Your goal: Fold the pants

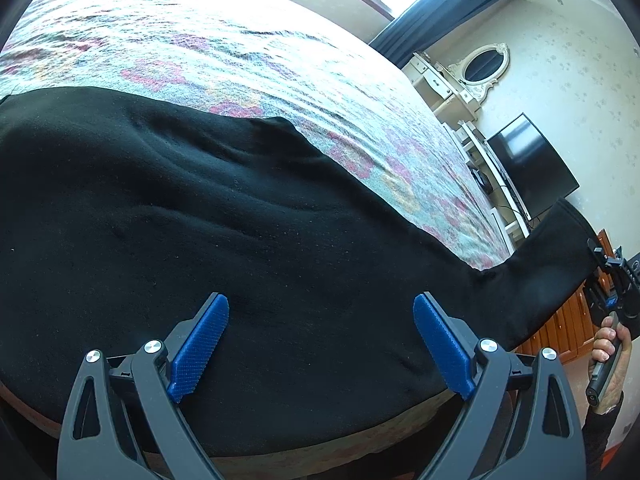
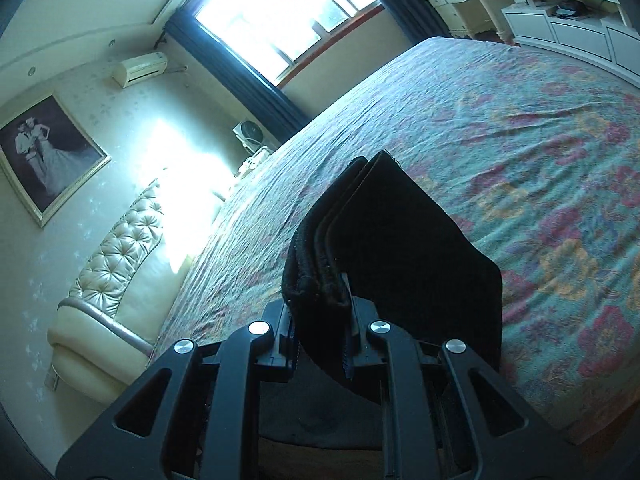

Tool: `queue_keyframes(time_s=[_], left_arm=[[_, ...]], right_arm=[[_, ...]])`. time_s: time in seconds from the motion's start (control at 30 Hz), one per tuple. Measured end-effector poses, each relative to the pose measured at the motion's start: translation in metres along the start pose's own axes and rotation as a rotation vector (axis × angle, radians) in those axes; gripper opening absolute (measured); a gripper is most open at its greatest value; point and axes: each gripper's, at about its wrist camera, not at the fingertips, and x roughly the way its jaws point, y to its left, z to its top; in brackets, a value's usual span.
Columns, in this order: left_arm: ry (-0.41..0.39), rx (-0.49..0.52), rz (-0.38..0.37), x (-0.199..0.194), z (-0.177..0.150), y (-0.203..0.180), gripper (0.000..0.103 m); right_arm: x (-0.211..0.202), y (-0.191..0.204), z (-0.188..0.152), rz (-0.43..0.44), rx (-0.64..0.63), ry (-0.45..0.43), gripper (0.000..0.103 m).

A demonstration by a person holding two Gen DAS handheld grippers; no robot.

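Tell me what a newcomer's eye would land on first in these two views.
The black pants dominate, spread across the floral bedspread, with the open left gripper hovering over them. The right gripper is shut on the bunched leg end, lifted off the bed. Behind it, a bright window glares.

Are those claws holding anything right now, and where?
The right gripper clamps the black pants at the leg-end hems; the left gripper is open, holding nothing.
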Motion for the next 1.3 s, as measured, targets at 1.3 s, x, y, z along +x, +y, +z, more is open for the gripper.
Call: queue_keyframes(time_s=[1.3], left_arm=[[-0.042, -0.072, 0.031, -0.016, 0.008, 0.02, 0.092]], right_arm=[[0.165, 0.09, -0.161, -0.174, -0.416, 0.395, 0.016]])
